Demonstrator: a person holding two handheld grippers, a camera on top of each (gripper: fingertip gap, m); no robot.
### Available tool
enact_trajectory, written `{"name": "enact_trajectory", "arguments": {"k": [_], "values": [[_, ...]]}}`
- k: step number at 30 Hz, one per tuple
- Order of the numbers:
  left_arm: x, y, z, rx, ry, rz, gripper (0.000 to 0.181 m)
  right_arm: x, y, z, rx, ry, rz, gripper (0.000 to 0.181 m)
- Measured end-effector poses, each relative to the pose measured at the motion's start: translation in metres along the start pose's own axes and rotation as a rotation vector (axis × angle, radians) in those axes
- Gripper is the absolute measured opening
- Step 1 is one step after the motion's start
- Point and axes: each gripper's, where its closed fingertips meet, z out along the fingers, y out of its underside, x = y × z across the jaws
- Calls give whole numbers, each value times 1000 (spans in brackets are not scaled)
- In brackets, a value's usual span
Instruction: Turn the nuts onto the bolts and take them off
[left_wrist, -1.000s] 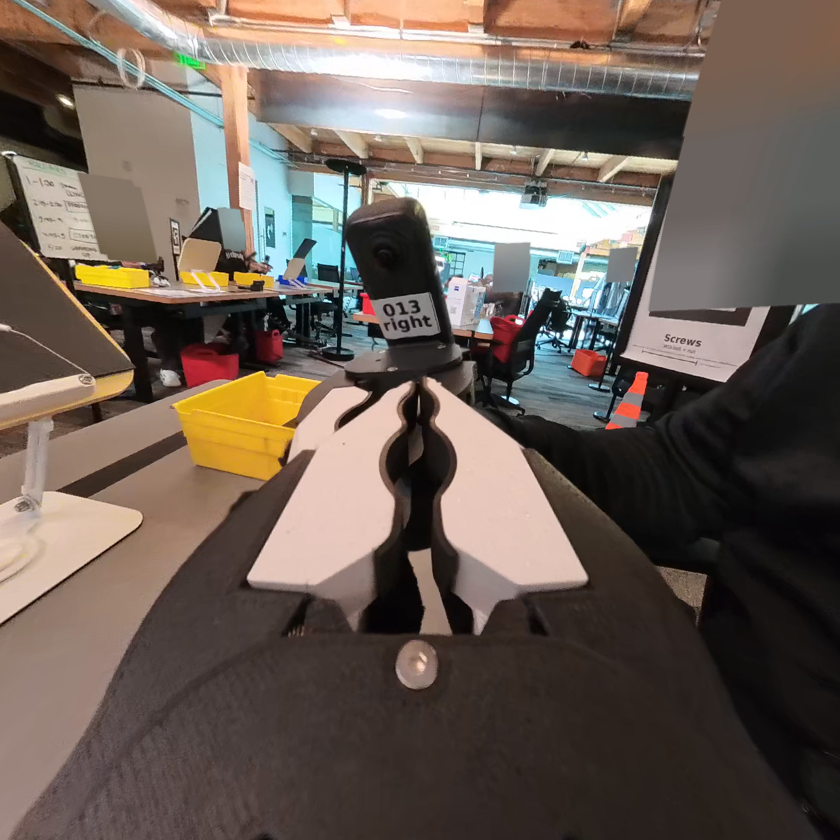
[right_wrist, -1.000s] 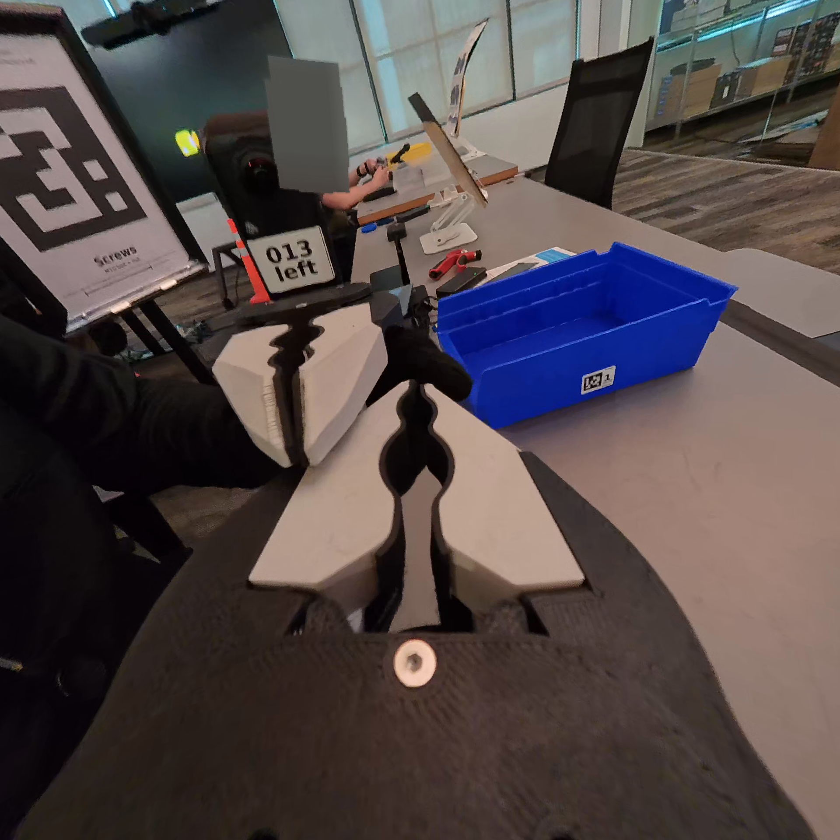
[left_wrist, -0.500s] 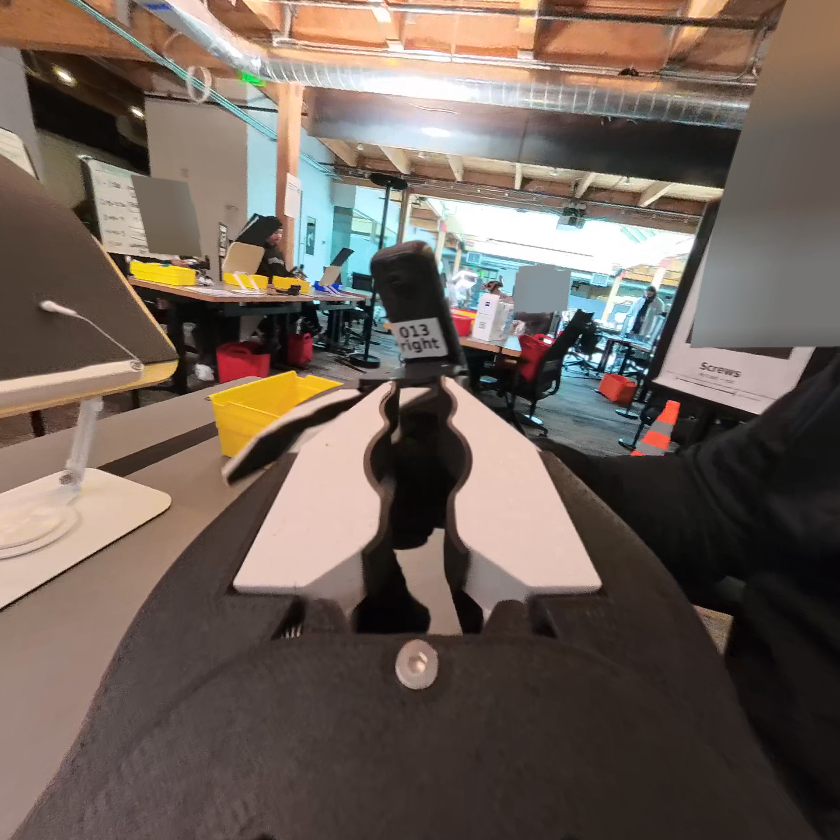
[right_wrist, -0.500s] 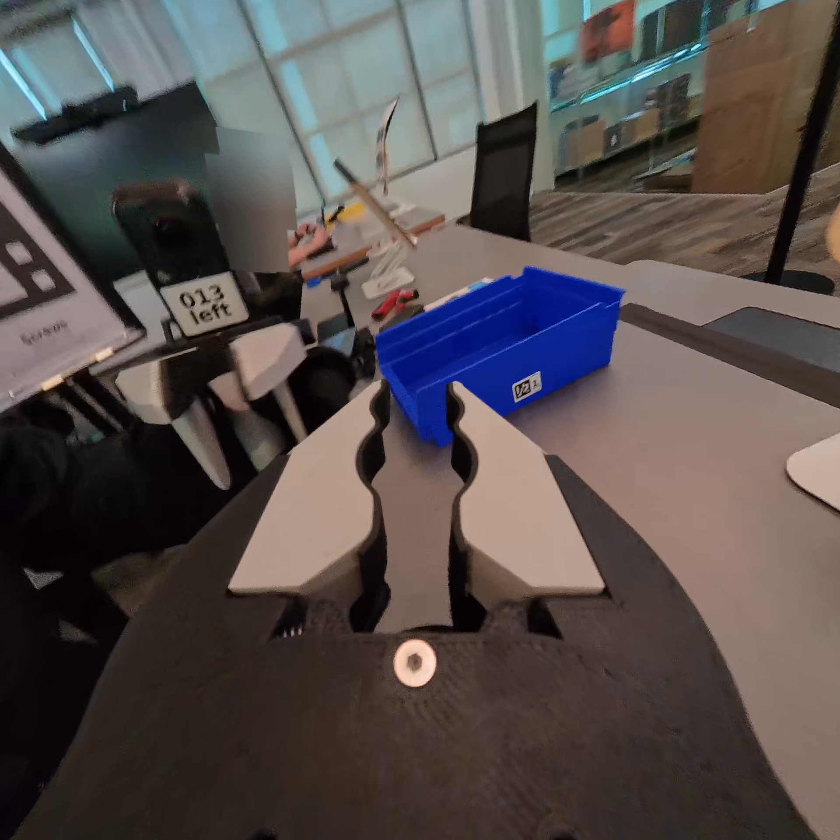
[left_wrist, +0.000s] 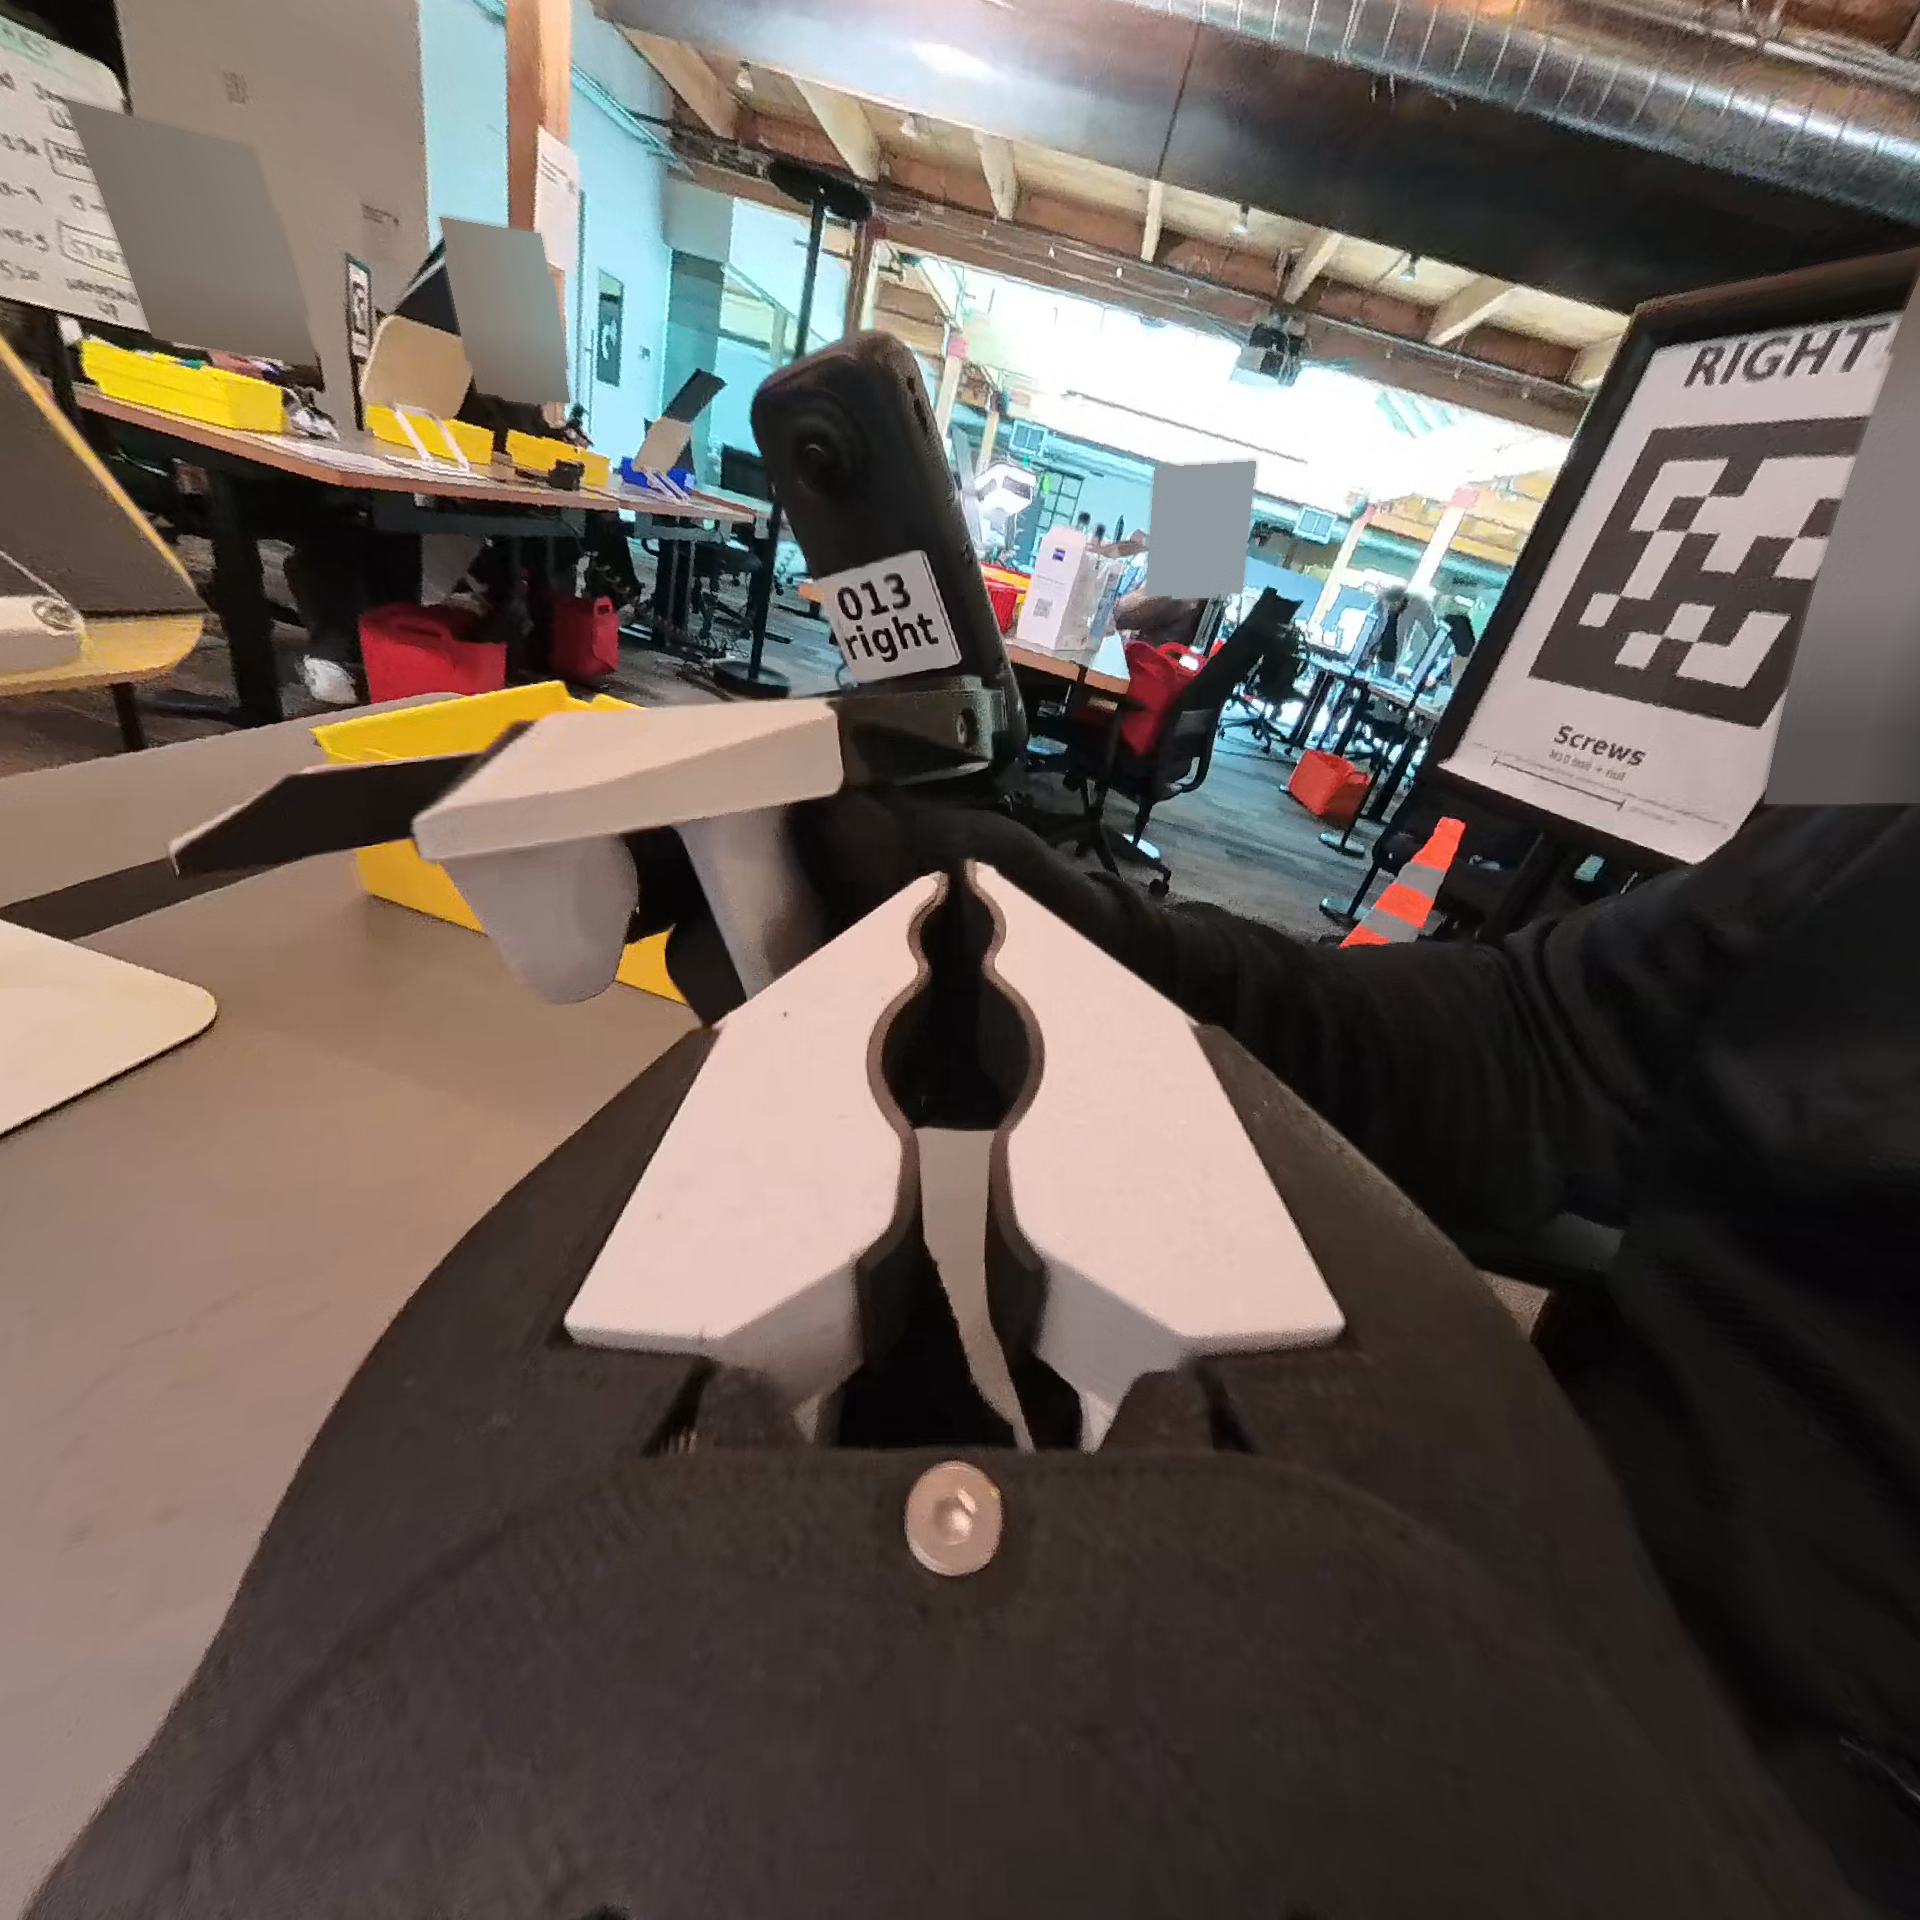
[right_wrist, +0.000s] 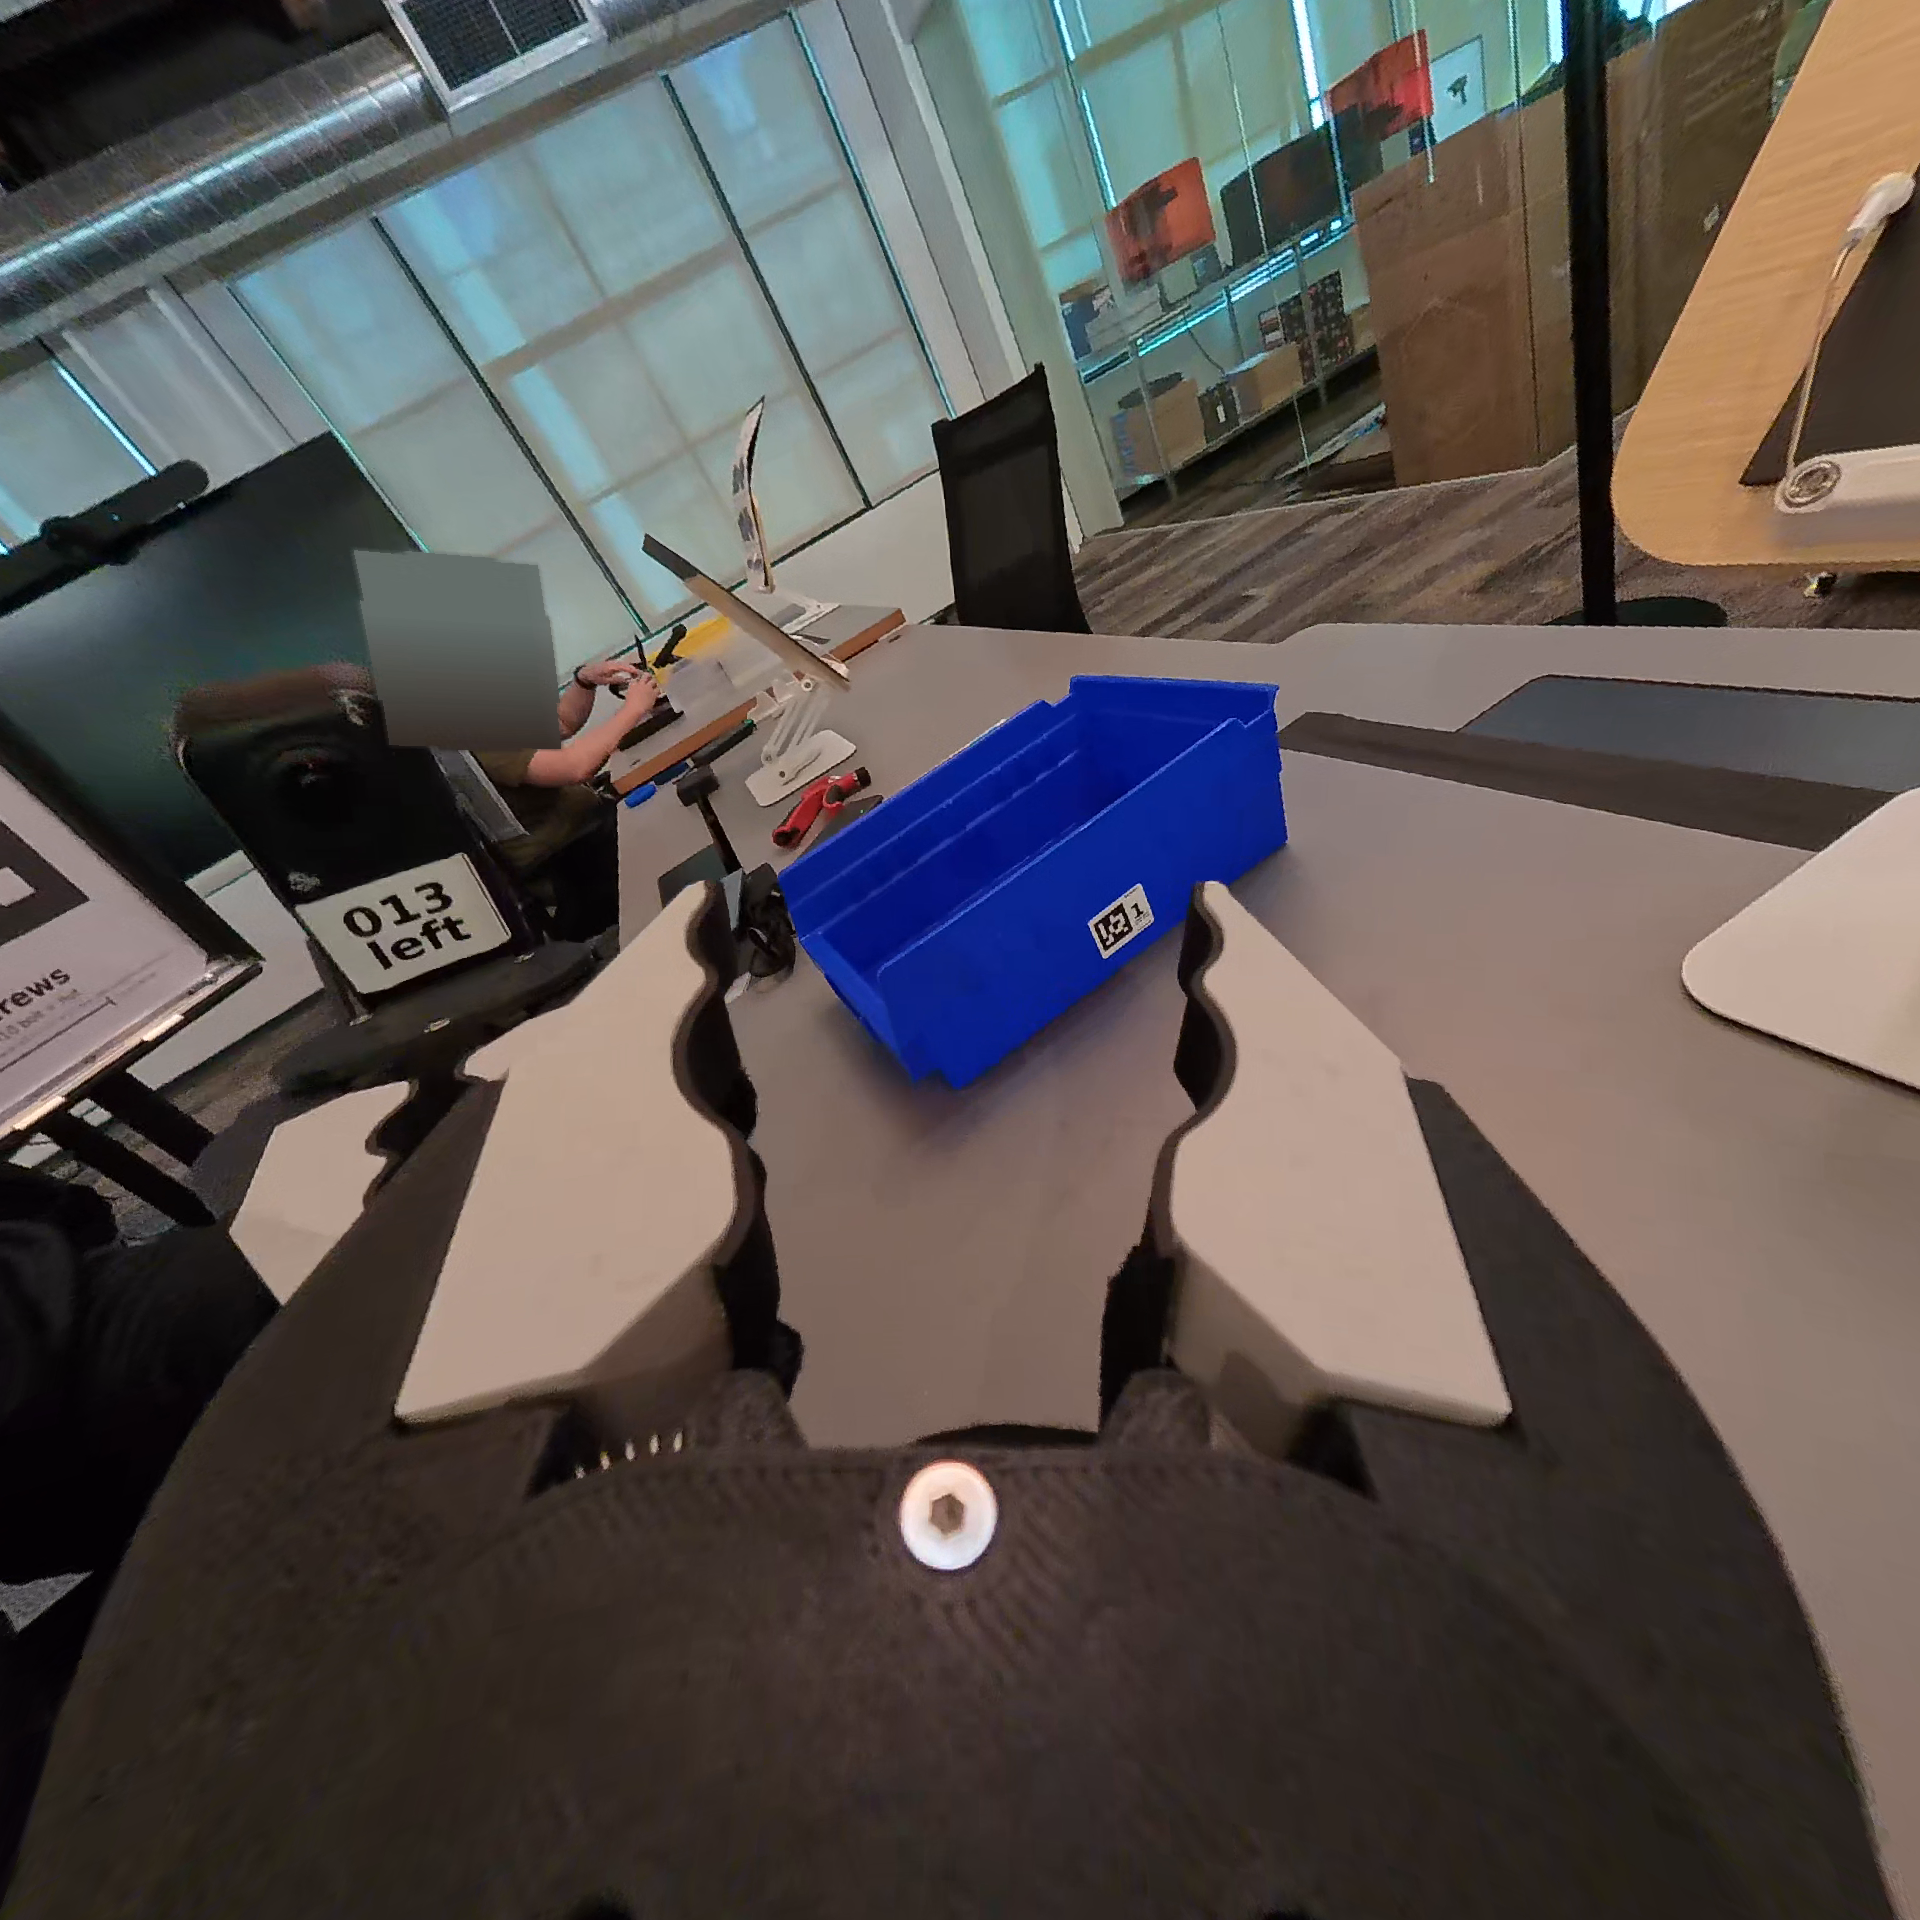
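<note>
We have the right gripper (right_wrist: 951, 935) over the table (right_wrist: 1455, 1039), the bin (right_wrist: 1039, 862) just ahead between its spread fingers. Left of it sits the left gripper (right_wrist: 353, 1122), with a sign board (right_wrist: 83, 997) on the far left. A stand's base plate (right_wrist: 1818, 966) lies on the table to the right. Beyond the bin we see pliers (right_wrist: 821, 816) and a tilted tablet stand (right_wrist: 769, 675). From the left gripper (left_wrist: 961, 883), a second bin (left_wrist: 436, 748) rests behind the right gripper (left_wrist: 499, 821).

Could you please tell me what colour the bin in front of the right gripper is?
The bin is blue, clearest in the right wrist view.
</note>
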Motion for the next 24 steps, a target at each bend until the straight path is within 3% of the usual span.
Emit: {"name": "enact_trajectory", "arguments": {"k": [12,24], "values": [[-7,-4,-5,13,-85,97,0,11,-1,-2,13,75,-3,107],[-1,5,-1,-5,2,-27,0,10,4,-1,-8,109,-54,101]]}}
